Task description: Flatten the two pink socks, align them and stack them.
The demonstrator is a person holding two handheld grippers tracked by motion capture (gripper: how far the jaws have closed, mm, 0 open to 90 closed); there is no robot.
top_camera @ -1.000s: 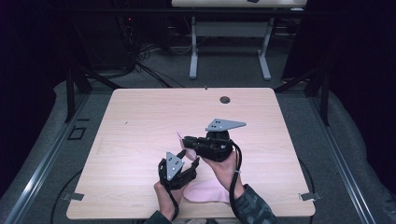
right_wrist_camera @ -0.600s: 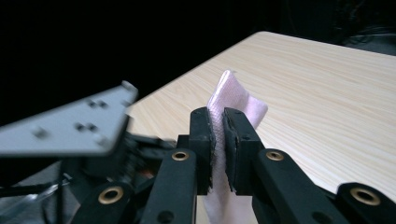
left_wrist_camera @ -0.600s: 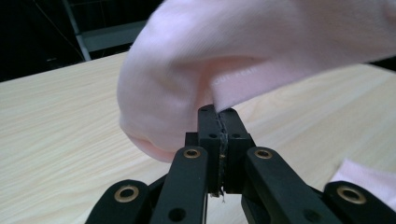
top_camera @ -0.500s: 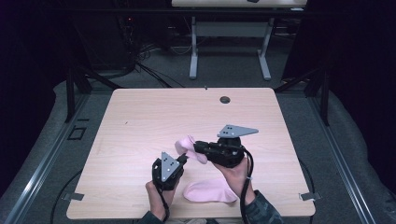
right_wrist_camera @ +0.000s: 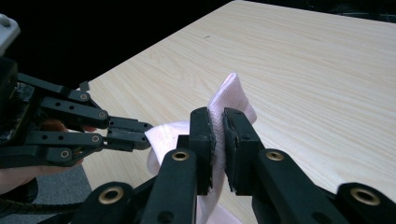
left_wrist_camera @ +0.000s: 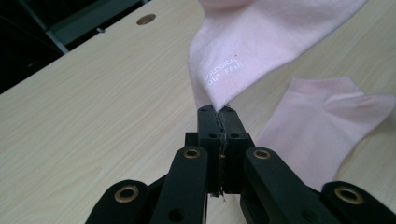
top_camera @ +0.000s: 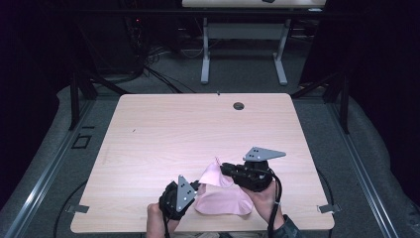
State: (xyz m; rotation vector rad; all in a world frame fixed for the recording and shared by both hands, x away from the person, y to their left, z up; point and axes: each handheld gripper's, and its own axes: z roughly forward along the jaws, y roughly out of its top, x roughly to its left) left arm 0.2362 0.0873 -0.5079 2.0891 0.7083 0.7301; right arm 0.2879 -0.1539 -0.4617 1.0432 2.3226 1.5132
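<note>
A pale pink sock (top_camera: 214, 174) hangs just above the table, stretched between both grippers. My left gripper (top_camera: 197, 187) is shut on one corner of the sock (left_wrist_camera: 261, 42), near small white printed lettering. My right gripper (top_camera: 224, 168) is shut on the other end of the sock (right_wrist_camera: 232, 91). A second pink sock (top_camera: 223, 204) lies flat on the table below them, close to the front edge, and also appears at the right in the left gripper view (left_wrist_camera: 322, 126). The left gripper (right_wrist_camera: 142, 133) shows at the left of the right gripper view.
The light wooden table (top_camera: 178, 129) has a round cable hole (top_camera: 238, 106) near its far edge. Another table's legs (top_camera: 242, 54) stand on the grey floor beyond, with cables beside them. The person's hands come in at the front edge.
One sock has been lifted off the other and pulled out between the grippers. Both grippers have drifted toward the front edge, the right one also to the right.
</note>
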